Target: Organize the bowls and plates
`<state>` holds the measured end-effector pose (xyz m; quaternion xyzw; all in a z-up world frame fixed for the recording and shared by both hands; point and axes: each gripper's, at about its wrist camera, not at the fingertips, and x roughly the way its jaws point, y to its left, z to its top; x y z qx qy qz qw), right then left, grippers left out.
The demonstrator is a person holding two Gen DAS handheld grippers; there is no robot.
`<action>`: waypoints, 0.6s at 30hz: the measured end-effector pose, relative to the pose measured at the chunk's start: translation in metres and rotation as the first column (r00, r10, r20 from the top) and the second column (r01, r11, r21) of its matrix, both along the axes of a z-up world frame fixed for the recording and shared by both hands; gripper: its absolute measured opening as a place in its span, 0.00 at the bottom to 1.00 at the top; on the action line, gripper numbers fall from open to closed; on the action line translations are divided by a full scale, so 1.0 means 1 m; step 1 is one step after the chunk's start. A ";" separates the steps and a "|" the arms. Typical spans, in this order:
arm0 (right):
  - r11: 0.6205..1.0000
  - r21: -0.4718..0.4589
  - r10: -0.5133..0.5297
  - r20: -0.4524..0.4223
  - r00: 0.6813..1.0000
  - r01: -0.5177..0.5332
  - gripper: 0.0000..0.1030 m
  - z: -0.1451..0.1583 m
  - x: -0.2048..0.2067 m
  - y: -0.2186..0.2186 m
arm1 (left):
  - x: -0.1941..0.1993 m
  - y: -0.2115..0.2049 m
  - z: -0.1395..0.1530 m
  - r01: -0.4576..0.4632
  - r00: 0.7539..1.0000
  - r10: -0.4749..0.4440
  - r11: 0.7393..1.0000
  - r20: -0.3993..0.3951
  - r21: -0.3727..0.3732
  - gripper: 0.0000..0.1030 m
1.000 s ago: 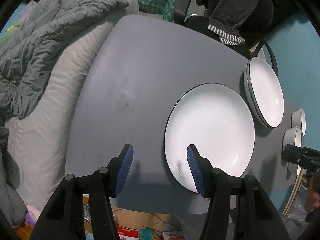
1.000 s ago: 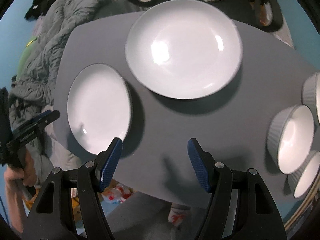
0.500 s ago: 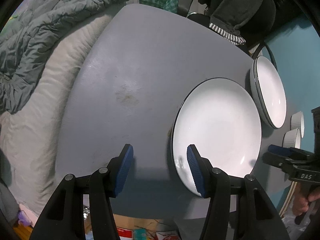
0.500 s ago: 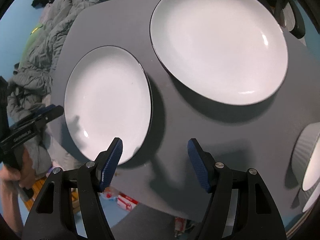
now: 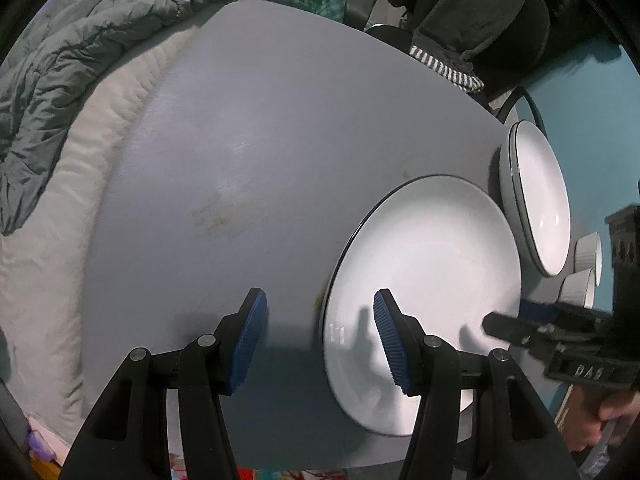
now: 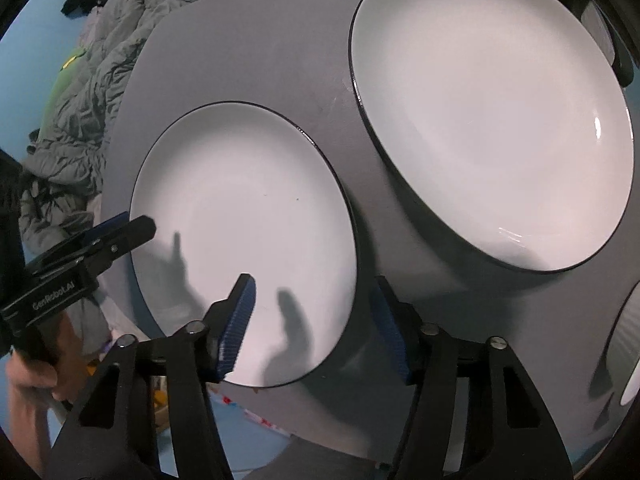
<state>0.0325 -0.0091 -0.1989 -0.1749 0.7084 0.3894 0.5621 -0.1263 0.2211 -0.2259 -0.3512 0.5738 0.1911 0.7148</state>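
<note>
On the round grey table (image 5: pixel 248 152) lies a flat white plate with a thin black rim (image 6: pixel 244 216), beside a deeper white black-rimmed dish (image 6: pixel 492 112). The right gripper (image 6: pixel 312 320), jaws just closing, straddles the plate's right edge without pressing it. The left gripper (image 5: pixel 320 340) is released over its left edge.

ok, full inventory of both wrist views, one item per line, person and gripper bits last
flat plate: 1, white with dark rim, near edge of table, between both grippers
deep plate: 1, white, dark rim, grey outside, behind the flat plate
ribbed bowls: at least 2, white, table's right end
table: 1, grey, faint stain mid-top
duvet: 1, grey-green, on the bed left of the table
chair: 1, draped in dark clothing, far side
left hand-held gripper: black, blue pads, open, straddling the flat plate's left rim
right hand-held gripper: same, jaws just closing around the flat plate's right rim, not yet pressing
hands: 2, on the handles
</note>
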 end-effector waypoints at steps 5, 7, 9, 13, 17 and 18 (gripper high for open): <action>1.000 -0.022 0.009 -0.020 1.000 -0.009 0.36 -0.009 0.004 -0.004 | 0.007 0.004 -0.003 -0.003 1.000 0.004 0.999 0.025 -0.035 0.41; 1.000 -0.019 -0.005 -0.043 0.999 0.004 0.28 -0.011 0.007 -0.006 | 0.010 0.004 -0.006 0.003 1.000 -0.002 0.999 0.022 -0.045 0.32; 1.000 -0.020 -0.017 -0.051 0.999 0.016 0.24 -0.011 0.010 -0.008 | 0.013 0.003 -0.010 0.020 1.000 -0.020 0.998 0.003 -0.055 0.24; 0.999 -0.029 -0.020 -0.054 0.998 0.019 0.22 -0.011 0.011 -0.009 | 0.014 -0.001 -0.014 0.029 0.999 -0.030 0.998 -0.016 -0.063 0.19; 0.999 -0.037 -0.016 -0.053 0.998 0.014 0.20 -0.011 0.010 -0.010 | 0.016 -0.007 -0.013 0.043 0.999 -0.044 0.998 -0.032 -0.047 0.19; 0.999 -0.041 -0.011 -0.050 0.999 0.009 0.19 -0.011 0.008 -0.006 | 0.017 -0.011 -0.012 0.052 0.998 -0.054 0.998 -0.043 -0.035 0.19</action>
